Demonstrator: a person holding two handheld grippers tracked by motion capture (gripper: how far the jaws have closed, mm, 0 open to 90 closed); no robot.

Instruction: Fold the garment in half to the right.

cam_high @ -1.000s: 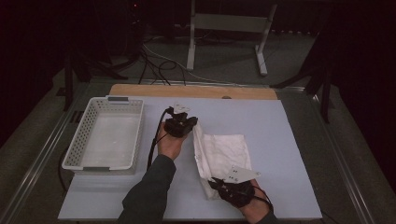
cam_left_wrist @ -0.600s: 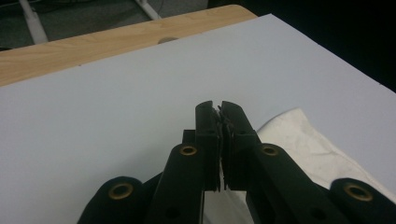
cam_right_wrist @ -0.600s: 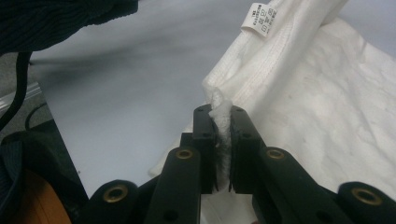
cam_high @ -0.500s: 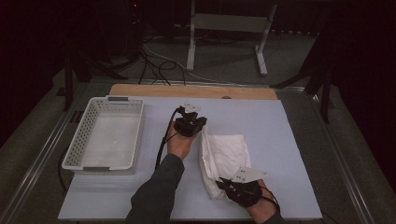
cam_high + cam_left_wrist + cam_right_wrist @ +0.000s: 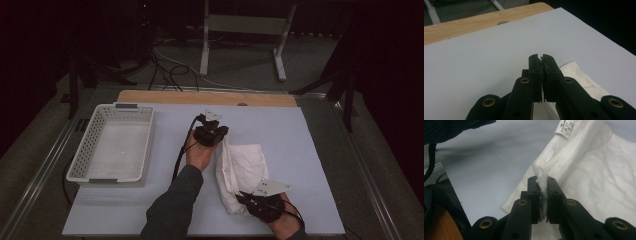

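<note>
Both tools are clamped on the white towel (image 5: 243, 170): left tool (image 5: 218, 137) far, right tool (image 5: 242, 198) near; empty basket (image 5: 80, 165) sits left on the surface (image 5: 300, 145).

White towel (image 5: 243, 172) lay folded lengthwise on bench (image 5: 310, 150), right of centre, crumpled, stitched hem and small care label (image 5: 565, 127) showing. Near corner and far end pinched up, middle resting flat.

Dim room, dark grey floor (image 5: 320, 65), tangled cables (image 5: 165, 65), metal stand (image 5: 245, 30) behind the table (image 5: 310, 150).
</note>
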